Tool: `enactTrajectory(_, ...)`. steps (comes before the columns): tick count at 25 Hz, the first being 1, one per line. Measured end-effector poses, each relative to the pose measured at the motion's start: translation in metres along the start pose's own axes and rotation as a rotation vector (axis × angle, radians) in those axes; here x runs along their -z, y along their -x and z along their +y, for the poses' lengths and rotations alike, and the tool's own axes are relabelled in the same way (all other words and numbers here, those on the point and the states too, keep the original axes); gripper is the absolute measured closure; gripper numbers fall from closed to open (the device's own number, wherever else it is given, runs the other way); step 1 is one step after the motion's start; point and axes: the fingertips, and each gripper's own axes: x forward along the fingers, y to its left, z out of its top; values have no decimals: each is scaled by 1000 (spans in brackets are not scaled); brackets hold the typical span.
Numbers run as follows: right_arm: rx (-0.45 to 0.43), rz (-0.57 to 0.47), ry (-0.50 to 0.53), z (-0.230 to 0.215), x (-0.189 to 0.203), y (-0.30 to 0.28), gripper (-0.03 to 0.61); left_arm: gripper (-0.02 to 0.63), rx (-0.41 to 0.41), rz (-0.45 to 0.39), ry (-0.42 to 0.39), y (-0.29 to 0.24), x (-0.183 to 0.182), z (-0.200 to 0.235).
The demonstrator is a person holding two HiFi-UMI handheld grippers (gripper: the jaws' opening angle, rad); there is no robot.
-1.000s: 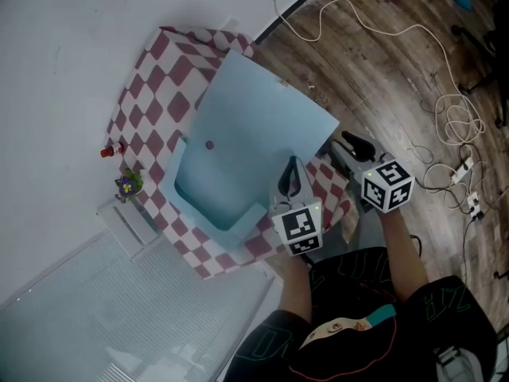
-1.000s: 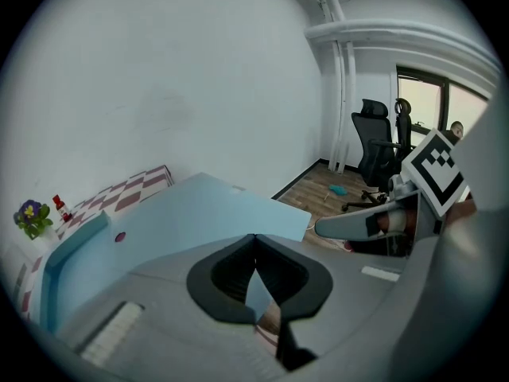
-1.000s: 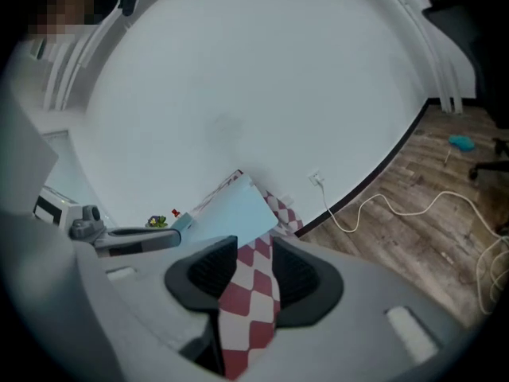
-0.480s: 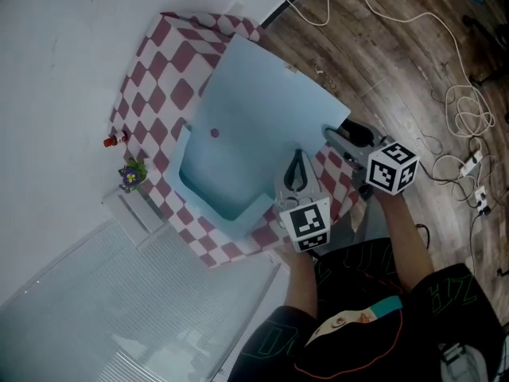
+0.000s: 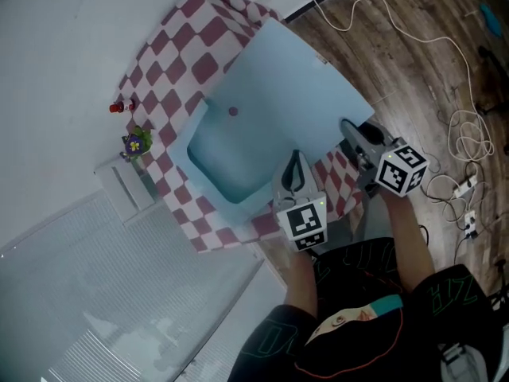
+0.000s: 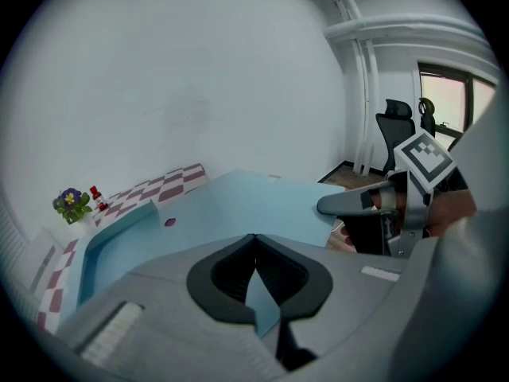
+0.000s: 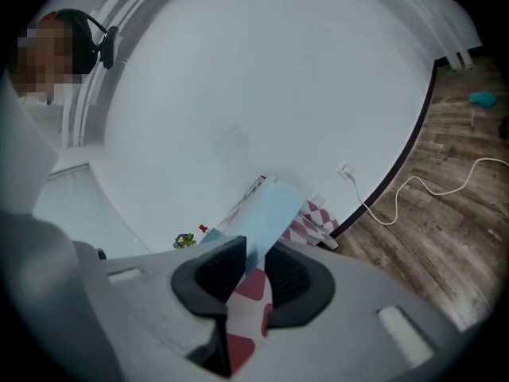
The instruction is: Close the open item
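Note:
A light blue box stands open on a red-and-white checked tablecloth. Its lid leans back to the right. My right gripper is at the lid's right edge. In the right gripper view the lid runs between the jaws of that gripper, which have just been closing and now pinch it. My left gripper hovers over the box's near right corner, shut with nothing in it. In the left gripper view the left gripper shows its tips meeting above the box.
A small potted flower and a tiny red bottle sit at the table's left edge against the white wall. White cables trail over the wooden floor at the right. A ribbed clear panel lies lower left.
Both grippers have shifted up the picture along the box. The right gripper has come from beside the lid's corner onto its right edge, and its jaws have closed on it.

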Motion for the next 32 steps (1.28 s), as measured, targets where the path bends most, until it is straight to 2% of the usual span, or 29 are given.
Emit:
enactTrajectory(7,-16,-2,72,28,-15,2,533,606,-60,-29,77,26,2,33)
enactTrajectory(16,-45,-28,216,82,-43,3,560,606,-141,-93,174,61,4,68)
enactTrajectory(25,-71,-40,349,138,-43,6,569,606,-228,-130,283,104,33,121)
enactTrajectory(32,-83,-23,480,193,-27,4,572,606,-251,-178,347,137,51,156)
